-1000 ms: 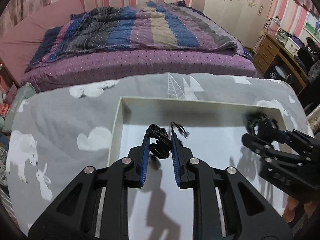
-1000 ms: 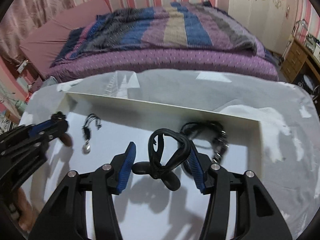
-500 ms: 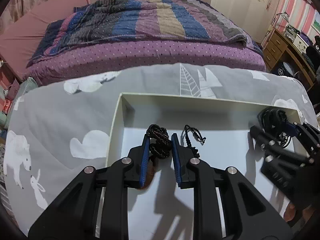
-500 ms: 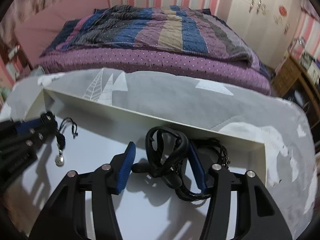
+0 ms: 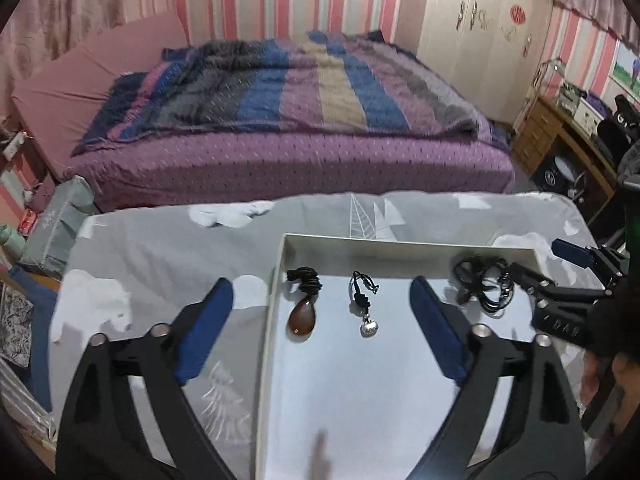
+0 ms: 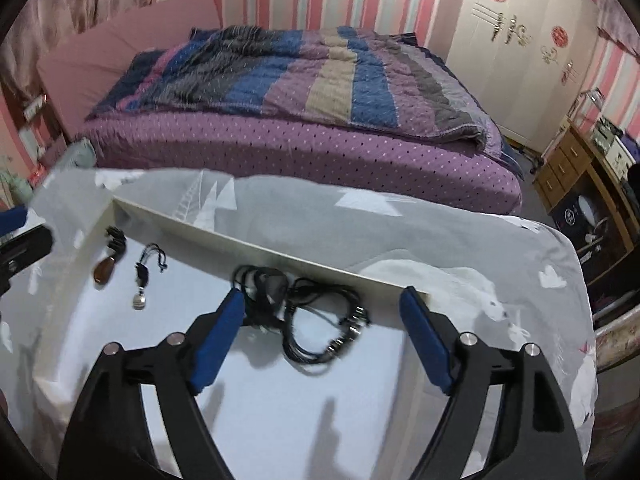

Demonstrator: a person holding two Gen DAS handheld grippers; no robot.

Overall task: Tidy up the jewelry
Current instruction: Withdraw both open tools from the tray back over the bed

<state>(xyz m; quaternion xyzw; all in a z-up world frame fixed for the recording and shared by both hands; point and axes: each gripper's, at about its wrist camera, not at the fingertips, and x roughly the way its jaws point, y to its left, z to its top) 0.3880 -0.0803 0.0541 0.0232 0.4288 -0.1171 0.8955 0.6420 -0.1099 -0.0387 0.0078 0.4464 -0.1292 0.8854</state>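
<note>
A shallow white tray [image 5: 276, 280] [image 6: 320, 270] lies on a grey printed cloth. In its far left corner rests a brown teardrop pendant on a black cord [image 5: 302, 317] [image 6: 105, 270], with a silver-bead pendant on a black cord [image 5: 368, 326] [image 6: 139, 301] beside it. A heap of black cord necklaces [image 5: 482, 284] [image 6: 308, 316] sits by the far wall. My left gripper [image 5: 322, 294] hangs above the two pendants, jaws opening wide, nothing pressed between them. My right gripper [image 6: 322, 304] hovers over the black heap, jaws opening, pads off the cords.
The grey cloth [image 5: 160, 264] covers a table whose far edge meets a purple bed [image 5: 288, 128]. A wooden desk [image 5: 560, 136] with clutter stands at the right. A person's hand [image 5: 612, 364] holds the right gripper at the right edge of the left wrist view.
Both grippers let go of their necklaces and rose. The brown pendant now lies in the tray's corner, and the black loops have dropped onto the heap.
</note>
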